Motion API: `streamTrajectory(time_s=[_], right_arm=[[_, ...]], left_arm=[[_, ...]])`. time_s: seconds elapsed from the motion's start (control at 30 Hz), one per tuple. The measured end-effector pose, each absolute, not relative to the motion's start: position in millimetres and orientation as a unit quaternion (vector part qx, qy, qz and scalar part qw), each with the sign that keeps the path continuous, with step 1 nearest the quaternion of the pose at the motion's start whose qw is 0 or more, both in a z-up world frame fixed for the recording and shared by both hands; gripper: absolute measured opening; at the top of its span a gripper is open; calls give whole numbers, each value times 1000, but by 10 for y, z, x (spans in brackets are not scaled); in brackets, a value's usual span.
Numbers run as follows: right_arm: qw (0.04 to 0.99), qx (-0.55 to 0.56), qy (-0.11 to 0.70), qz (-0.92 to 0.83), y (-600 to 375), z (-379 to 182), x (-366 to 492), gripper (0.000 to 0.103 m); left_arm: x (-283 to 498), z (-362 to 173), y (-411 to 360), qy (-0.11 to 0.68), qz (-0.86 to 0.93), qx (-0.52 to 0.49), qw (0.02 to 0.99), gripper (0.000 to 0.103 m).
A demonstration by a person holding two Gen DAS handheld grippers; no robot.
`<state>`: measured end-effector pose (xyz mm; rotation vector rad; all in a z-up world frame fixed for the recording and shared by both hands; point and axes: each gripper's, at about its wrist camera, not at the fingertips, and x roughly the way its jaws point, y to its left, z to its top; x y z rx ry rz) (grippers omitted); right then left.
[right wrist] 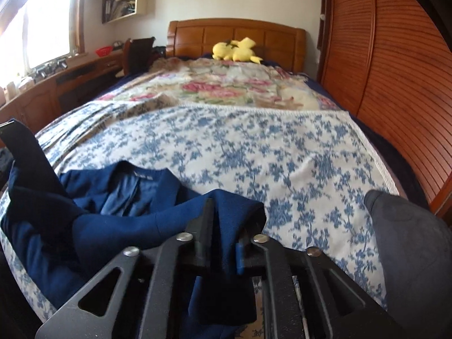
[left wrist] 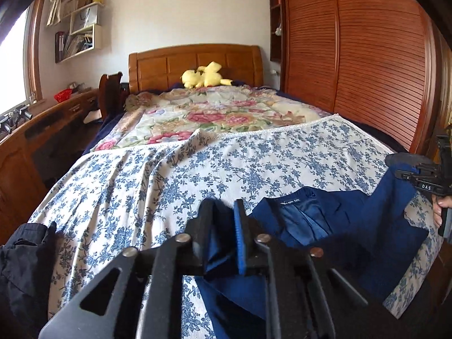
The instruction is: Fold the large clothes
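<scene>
- Left wrist view: the left tongs point(left wrist: 226, 212) are pinching a fold of the blue jacket point(left wrist: 325, 220), which is lying on the bed's floral sheet point(left wrist: 169, 175).
- Right wrist view: the right tongs point(right wrist: 226, 220) are gripping another jacket edge.

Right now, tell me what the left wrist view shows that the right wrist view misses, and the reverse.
Only the left wrist view shows a black garment at the bed's left edge and the right gripper from the side. Only the right wrist view shows a dark grey rounded shape at the right. Both show the blue jacket on the floral sheet, with blue cloth between each gripper's jaws, and the yellow plush toy.
</scene>
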<state>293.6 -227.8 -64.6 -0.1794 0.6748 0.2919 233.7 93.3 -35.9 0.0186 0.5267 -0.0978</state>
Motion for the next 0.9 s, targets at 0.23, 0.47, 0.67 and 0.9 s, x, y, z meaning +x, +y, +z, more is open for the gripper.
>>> streamTrajectory(time_s=[0.23, 0.47, 0.67, 0.9], right_arm=[[931, -103, 319, 143, -2172, -655, 2735, 55], [911, -119, 343, 195, -1668, -831, 2646, 55], [887, -130, 383, 223, -1294, -1142, 2627, 55], [860, -155, 425, 236, -1132, -1416, 2563, 55]], left_arm=[[2144, -629, 854, 246, -77, 21, 966, 32], [2090, -822, 920, 263, -113, 7, 958, 35], [2061, -933, 993, 271, -112, 2, 956, 36], [2057, -1008, 1095, 279, -99, -2, 955, 36]])
